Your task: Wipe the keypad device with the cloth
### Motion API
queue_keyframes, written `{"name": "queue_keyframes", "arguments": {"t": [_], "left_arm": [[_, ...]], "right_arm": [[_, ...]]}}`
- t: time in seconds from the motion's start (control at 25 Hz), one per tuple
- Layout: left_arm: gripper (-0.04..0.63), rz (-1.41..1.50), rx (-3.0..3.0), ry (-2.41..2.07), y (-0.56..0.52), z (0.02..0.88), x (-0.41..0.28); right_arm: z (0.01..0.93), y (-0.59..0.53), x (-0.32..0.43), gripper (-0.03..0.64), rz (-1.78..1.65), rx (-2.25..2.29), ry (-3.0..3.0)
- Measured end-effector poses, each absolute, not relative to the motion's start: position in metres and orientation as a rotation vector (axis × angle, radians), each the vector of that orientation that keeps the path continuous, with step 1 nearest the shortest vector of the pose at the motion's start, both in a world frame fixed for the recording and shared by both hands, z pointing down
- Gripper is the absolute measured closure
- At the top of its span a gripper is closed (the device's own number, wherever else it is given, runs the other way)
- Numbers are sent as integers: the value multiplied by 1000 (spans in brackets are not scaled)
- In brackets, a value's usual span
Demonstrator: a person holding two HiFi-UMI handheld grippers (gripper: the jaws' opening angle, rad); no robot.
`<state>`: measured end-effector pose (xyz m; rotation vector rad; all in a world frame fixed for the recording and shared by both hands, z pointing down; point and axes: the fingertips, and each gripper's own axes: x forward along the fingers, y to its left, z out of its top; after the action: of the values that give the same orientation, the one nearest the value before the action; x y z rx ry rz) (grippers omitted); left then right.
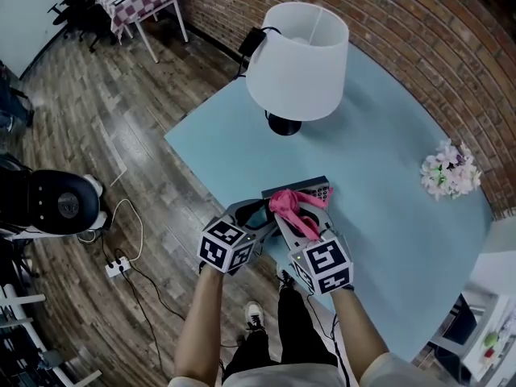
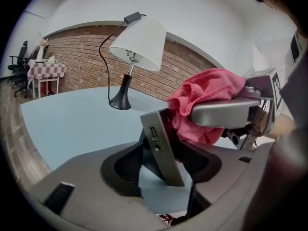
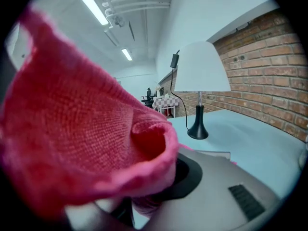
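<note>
Keypad device (image 1: 316, 190) sits at the near edge of the light-blue worktop (image 1: 379, 135). The left hand-held gripper (image 2: 161, 165) is clamped across the device's port end; we judge that's to stop it sliding. The right hand-held gripper (image 1: 313, 228) pinches the pink cloth (image 1: 290, 208), which is bunched and draped over the device's top. We read this as wiping underway or about to start.

Pink cloth (image 1: 292, 208), grey keypad device (image 1: 310, 190), blue table (image 1: 387, 176).

Pink cloth (image 2: 207, 90) against keypad device (image 2: 161, 144) (tilted)
</note>
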<state>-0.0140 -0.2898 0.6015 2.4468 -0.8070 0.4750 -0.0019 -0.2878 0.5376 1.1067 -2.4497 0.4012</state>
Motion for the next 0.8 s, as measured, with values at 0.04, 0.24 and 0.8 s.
{"name": "queue_keyframes", "arguments": {"t": [0.04, 0.24, 0.8], "left_arm": [[319, 476, 2447, -806, -290, 602, -14], [331, 473, 2444, -798, -290, 602, -15], [357, 472, 2441, -771, -290, 601, -16]], "right_arm": [[539, -287, -6, 491, 377, 1087, -2447], [544, -284, -26, 489, 150, 1001, -2376], [552, -296, 9, 488, 234, 1139, -2329]]}}
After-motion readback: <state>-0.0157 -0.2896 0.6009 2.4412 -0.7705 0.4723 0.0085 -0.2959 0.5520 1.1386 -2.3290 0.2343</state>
